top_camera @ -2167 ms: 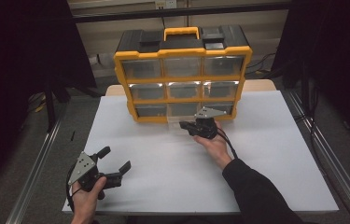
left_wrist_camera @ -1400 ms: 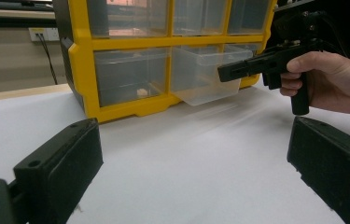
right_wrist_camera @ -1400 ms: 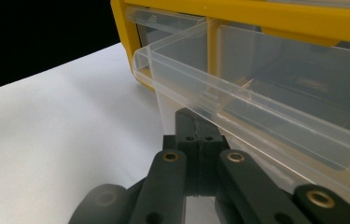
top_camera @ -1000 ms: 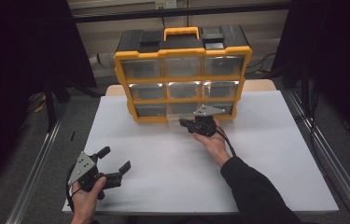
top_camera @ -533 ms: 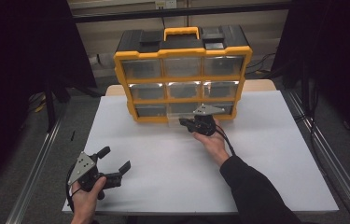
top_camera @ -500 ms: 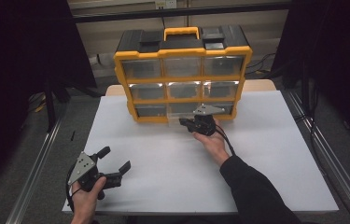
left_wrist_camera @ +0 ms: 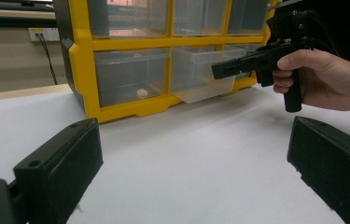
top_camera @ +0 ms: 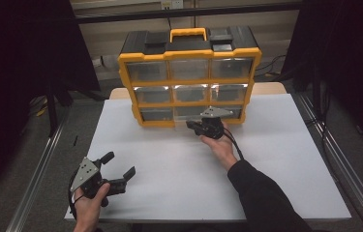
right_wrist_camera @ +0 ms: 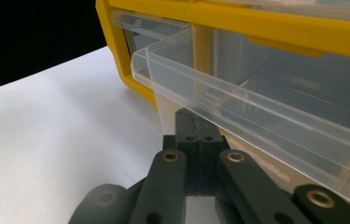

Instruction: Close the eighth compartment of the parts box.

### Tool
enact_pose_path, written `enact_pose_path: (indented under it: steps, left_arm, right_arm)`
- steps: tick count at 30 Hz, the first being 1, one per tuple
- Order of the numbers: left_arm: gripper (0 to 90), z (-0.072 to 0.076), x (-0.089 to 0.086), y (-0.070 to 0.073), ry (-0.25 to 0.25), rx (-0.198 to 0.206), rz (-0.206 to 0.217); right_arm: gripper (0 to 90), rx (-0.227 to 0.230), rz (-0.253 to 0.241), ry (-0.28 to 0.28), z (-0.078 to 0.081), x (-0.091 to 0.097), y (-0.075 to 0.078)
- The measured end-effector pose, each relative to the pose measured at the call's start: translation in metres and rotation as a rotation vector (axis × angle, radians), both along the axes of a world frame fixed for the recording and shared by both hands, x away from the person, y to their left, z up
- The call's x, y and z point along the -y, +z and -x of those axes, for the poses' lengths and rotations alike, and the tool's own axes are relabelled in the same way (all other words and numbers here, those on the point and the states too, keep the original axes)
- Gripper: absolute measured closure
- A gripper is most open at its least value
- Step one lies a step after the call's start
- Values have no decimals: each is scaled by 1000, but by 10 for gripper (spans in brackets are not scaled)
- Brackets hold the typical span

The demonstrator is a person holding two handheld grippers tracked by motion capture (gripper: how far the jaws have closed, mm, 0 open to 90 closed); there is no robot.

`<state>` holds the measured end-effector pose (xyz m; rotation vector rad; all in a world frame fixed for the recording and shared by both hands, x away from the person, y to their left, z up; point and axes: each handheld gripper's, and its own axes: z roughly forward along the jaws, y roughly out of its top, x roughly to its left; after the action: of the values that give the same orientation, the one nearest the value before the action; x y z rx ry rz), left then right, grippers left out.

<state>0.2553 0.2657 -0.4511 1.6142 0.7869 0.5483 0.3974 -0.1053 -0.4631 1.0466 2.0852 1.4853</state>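
A yellow organizer with clear drawers stands at the back of the white table. Its bottom middle drawer is pulled out a little; in the left gripper view this drawer juts past the yellow frame. My right gripper is at the drawer's front, jaws pressed together under its clear lip, apparently shut on the front pull. The same gripper shows held in a hand. My left gripper rests open near the front left of the table, nothing between its jaws.
A small pale piece lies in the bottom left drawer. The organizer carries a yellow handle on top. Metal rails run along both sides of the table. White tabletop stretches between the two grippers.
My right gripper has edged very slightly left at the drawer front. The left gripper has stayed where it was.
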Motion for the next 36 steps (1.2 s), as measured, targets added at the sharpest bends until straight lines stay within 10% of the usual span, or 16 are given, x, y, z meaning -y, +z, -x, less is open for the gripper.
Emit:
enact_pose_path:
  steps: [36]
  left_arm:
    - [30, 0, 1, 0, -1, 1, 7]
  right_arm:
    - [900, -2, 10, -24, -10, -3, 1]
